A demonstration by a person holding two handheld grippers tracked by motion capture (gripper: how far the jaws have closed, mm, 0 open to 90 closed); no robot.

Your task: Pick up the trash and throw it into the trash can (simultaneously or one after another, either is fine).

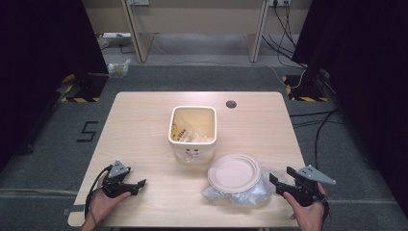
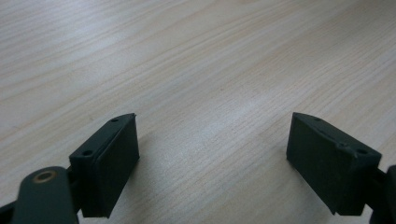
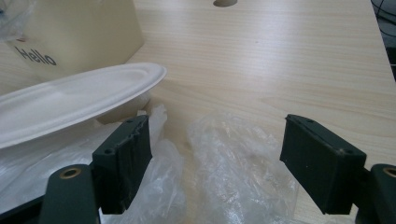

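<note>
Your right gripper (image 1: 278, 185) is spread wide at three o'clock of the paper plate (image 1: 234, 172), which rests on a crumpled plastic bag (image 3: 233, 154). It's probably light and flimsy; pinch its rim. Your left gripper (image 1: 136, 185) hangs released, empty.

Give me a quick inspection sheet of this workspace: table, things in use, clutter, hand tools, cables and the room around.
Surface: light wooden table, with a round hole near its far edge.
Job's things: paper plates on a crumpled clear plastic bag; square cream bin marked "Hello", with wrappers inside.
Clutter: nothing seen on the table.
Grippers: left tool open over bare wood; right tool open, right at the bag's edge.
Cables: one trails from the left tool; several lie on the floor at right.
Surroundings: grey carpet, black curtains, desk legs beyond.
</note>
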